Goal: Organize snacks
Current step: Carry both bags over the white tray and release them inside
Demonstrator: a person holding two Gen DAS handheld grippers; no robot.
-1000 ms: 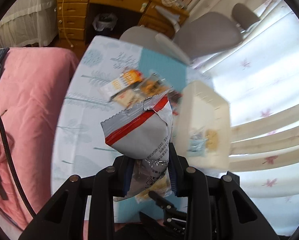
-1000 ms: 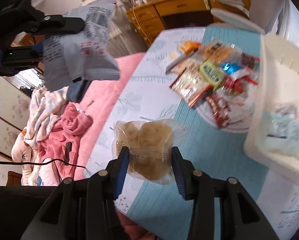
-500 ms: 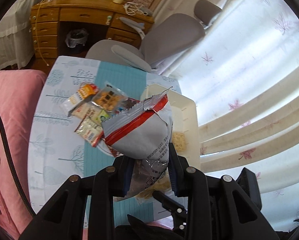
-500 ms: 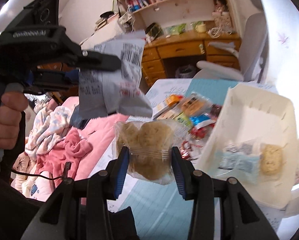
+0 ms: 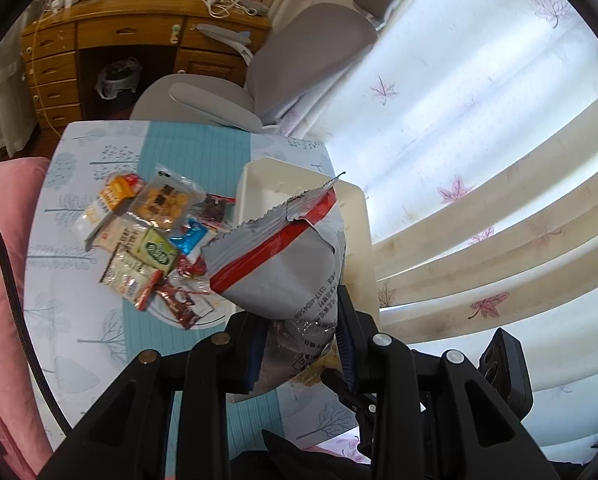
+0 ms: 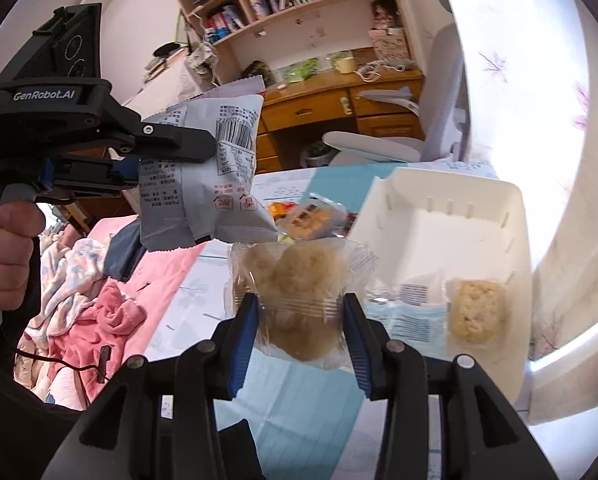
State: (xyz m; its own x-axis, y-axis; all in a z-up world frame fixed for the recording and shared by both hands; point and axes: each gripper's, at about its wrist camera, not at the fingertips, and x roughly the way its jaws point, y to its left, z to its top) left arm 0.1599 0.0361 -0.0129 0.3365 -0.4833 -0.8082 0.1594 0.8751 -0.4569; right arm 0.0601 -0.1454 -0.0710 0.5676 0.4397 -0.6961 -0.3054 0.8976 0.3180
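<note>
Bright daylight thru curtains (image 5: pixel 439 92), glare blown out, fisheye edges warped w/ dark vignette.

A white bin (image 6: pixel 447 216) stands at the table's (image 5: pixel 79 344) window-side edge, open on top, most of its floor bare; two wrapped snacks (image 6: pixel 475 310) lie at its near end. A snack pile (image 5: pixel 151 240) crowds the table's middle. A grey chair (image 5: pixel 299 52) blocks the far edge.
</note>
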